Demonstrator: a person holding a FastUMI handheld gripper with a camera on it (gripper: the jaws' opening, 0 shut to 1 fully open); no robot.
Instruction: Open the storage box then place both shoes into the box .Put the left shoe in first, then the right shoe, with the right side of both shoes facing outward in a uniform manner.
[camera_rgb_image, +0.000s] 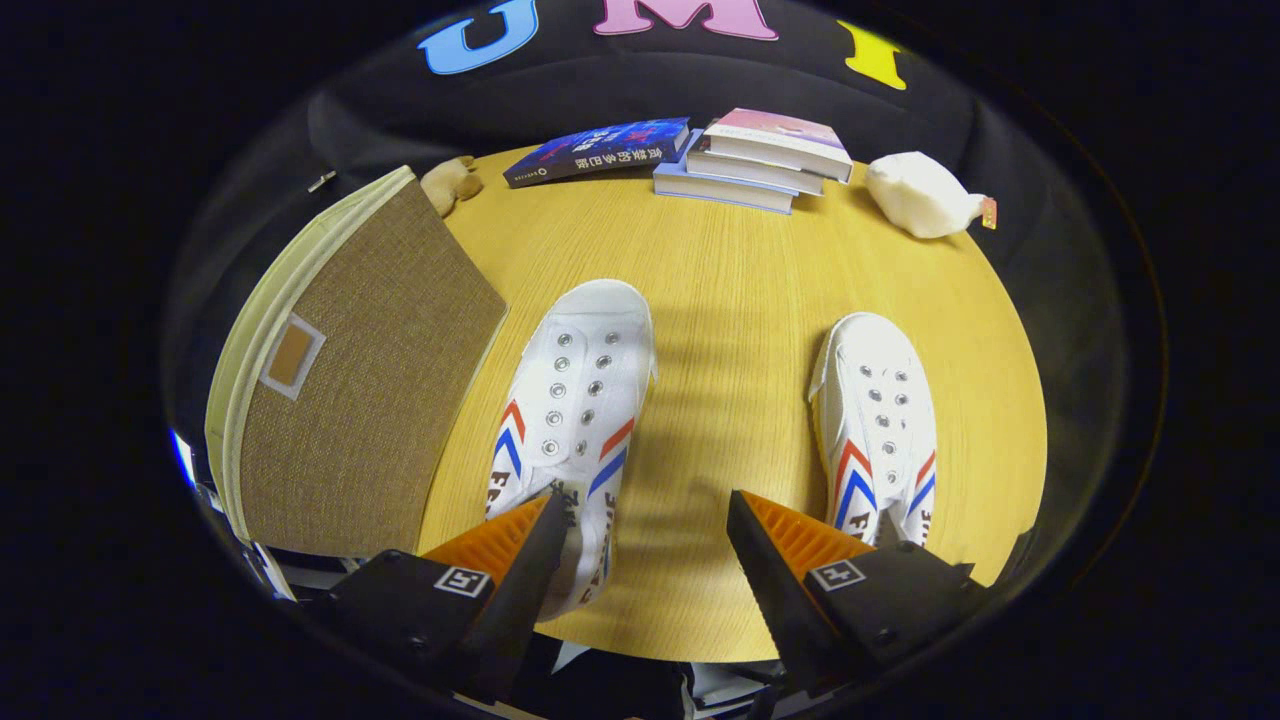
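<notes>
Over on the left there's the storage box (350, 390) – a brown woven-fabric thing with a cream trim and a little square tab on its top panel, lid down, sitting at the left edge of the round wooden table (740, 300). Just behind its far corner a small tan fuzzy toy (452, 183) pokes out; too small to tell what it is. Right beside the box sits the first white shoe (575, 420), toe pointing away, red and blue chevron stripes on both sides, metal eyelets with no laces visible. Its heel end runs down past the gripper's left finger (500, 550), which overlaps it in the view – can't tell if it's actually touching. The gripper (640, 540) itself is spread wide with only bare tabletop between the two fingers, nothing pinched. Further right, the second white shoe (878, 425) sits well apart from the first, same stripes, toe also pointing away, its heel just beyond the right finger (790, 545). At the far side of the table there's a dark blue book (600, 150) lying flat, then a stack of books (760, 160) next to it, and off to the right a white plush toy (920, 195) with a small tag.
</notes>
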